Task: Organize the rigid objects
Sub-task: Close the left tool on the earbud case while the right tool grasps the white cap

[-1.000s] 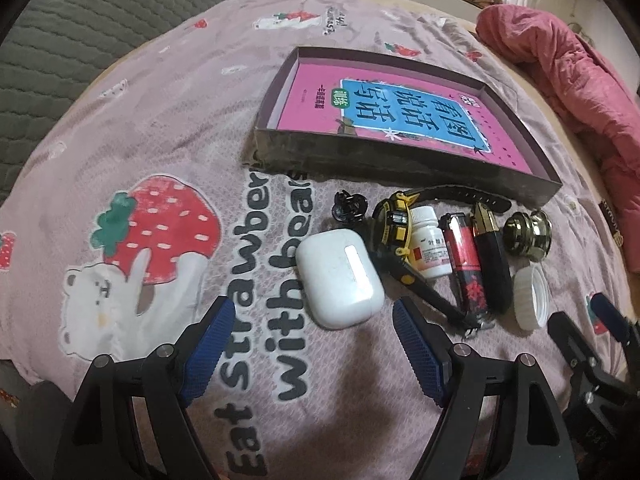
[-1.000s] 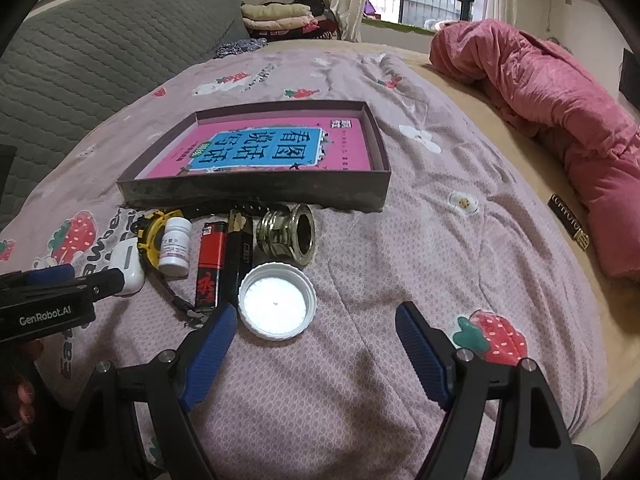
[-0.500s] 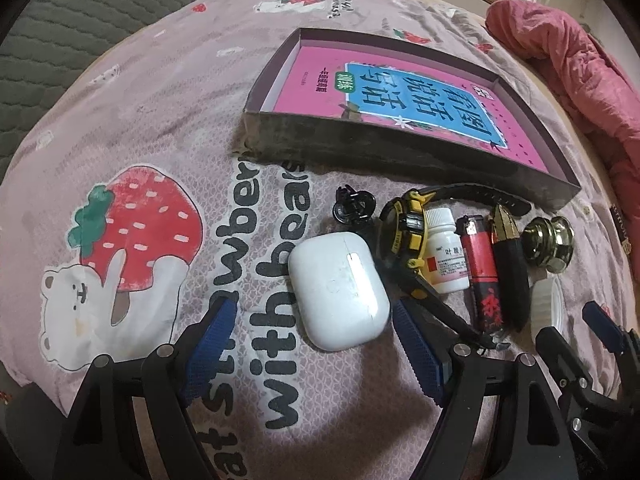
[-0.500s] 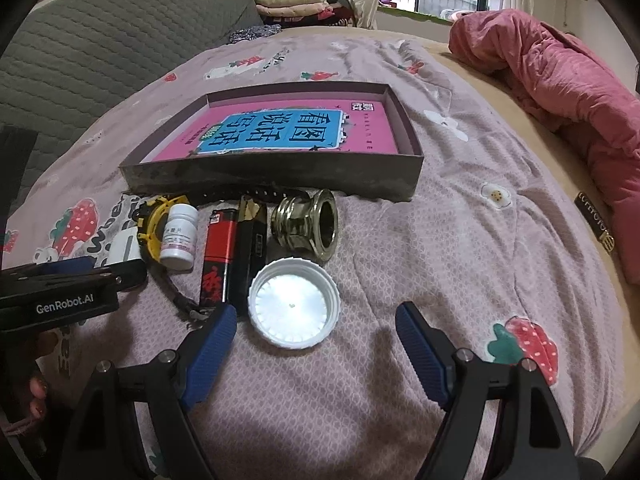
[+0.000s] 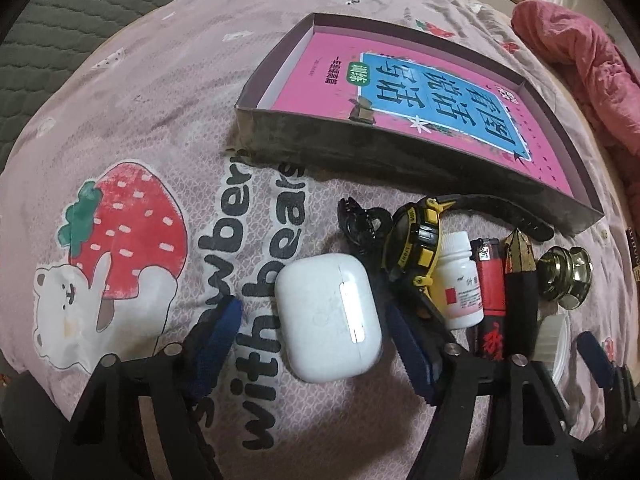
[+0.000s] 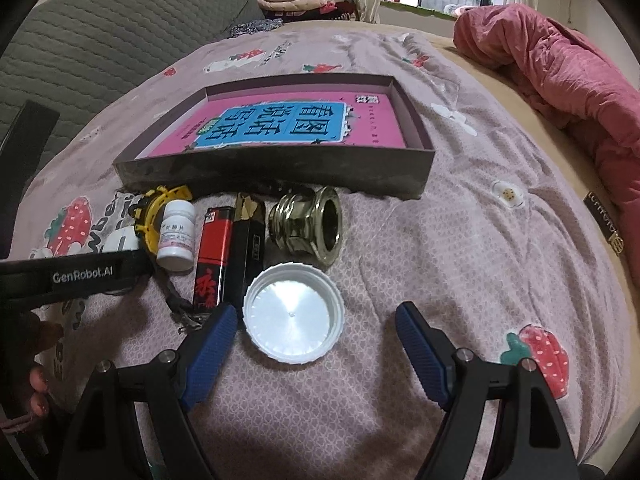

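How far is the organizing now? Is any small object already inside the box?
Nothing is sorted yet: the box holds only a pink book. The left claw is closing around the white earbud case; the right claw stands open at the white lid. Watch, pill bottle and lighter remain outside.

Bare bedspread lies right of the white lid; the lighter crowds its left.

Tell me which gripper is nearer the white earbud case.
Left. The left gripper straddles the white earbud case, jaws closing; the right gripper sits over the white lid.
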Motion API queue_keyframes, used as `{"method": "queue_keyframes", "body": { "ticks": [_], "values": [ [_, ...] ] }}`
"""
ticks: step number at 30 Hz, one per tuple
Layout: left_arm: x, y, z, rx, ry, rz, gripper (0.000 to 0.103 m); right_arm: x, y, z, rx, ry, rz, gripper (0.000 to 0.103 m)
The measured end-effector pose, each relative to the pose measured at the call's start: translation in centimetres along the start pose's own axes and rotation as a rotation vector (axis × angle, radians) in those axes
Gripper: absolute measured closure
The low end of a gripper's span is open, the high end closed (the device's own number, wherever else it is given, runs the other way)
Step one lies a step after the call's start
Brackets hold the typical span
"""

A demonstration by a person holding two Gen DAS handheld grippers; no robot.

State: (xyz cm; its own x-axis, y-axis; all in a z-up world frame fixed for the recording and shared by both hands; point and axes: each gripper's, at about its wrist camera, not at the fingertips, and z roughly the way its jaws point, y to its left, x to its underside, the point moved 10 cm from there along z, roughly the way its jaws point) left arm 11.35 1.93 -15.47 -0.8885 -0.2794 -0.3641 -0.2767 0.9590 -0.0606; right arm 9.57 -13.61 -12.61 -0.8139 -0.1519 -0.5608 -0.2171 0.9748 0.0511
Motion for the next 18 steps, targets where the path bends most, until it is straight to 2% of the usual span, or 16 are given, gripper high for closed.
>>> {"method": "queue_keyframes", "body": {
  "ticks": [6, 11, 14, 18],
  "values": [
    [0.3, 0.7, -0.1, 0.018, -0.003, 0.011, 0.041, -0.2, 0.6, 0.3, -0.057, 0.0, 0.006, 0.033],
    [0.5, 1.2, -0.4, 0.05, -0.007, 0.024, 0.051, -0.1, 1.5, 0.3, -0.125, 0.003, 0.003, 0.051],
    [0.8, 1.6, -0.7, 0.085, -0.01, 0.033, 0.056, 0.0, 1.8, 0.1, -0.13, -0.001, -0.015, 0.052],
    [0.9, 1.9, -0.9, 0.133, -0.01, 0.035, 0.057, 0.1, 1.6, -0.1, -0.131, -0.005, -0.012, 0.052]
  ]
}}
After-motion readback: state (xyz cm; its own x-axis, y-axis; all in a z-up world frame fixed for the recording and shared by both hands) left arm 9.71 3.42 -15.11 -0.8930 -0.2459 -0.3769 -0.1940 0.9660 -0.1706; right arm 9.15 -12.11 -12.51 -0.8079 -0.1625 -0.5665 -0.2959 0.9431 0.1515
